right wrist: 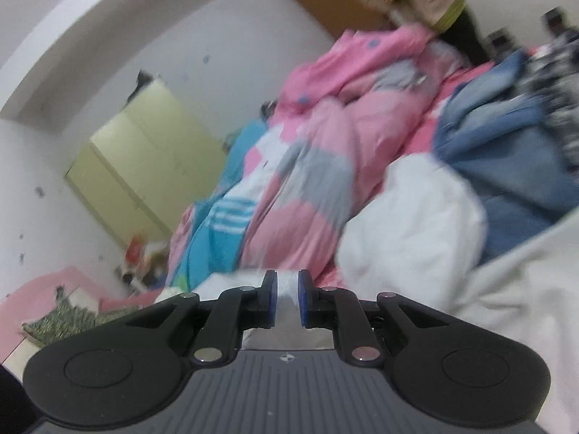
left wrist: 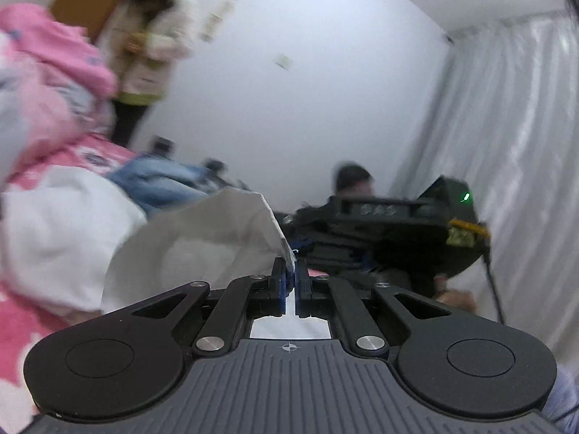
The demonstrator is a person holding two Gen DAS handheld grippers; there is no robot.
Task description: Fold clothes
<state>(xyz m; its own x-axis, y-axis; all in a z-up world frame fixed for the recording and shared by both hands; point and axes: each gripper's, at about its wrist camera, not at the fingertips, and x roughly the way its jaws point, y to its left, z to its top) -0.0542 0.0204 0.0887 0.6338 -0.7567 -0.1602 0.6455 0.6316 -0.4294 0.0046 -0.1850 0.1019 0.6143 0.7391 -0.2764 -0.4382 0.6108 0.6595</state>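
A white garment [left wrist: 202, 238] is lifted above the bed, and one corner is pinched in my left gripper [left wrist: 290, 271], which is shut on the cloth. In the right wrist view the same white garment [right wrist: 514, 289] spreads to the lower right. A bunched fold of it sits between the blue pads of my right gripper [right wrist: 287, 282], which press on it with a narrow gap. In the left wrist view the black housing [left wrist: 409, 231] of the right-hand tool, with a green light, is close by on the right. Both views are blurred by motion.
A pink patterned quilt [right wrist: 325, 152], a white padded item [right wrist: 412, 231] and blue jeans [right wrist: 506, 152] are heaped on the bed. One person [left wrist: 152, 47] stands by a brown door and another person [left wrist: 353, 179] is low behind the tool. A yellow-green wardrobe [right wrist: 144, 166] and a pale curtain [left wrist: 506, 144] stand at the sides.
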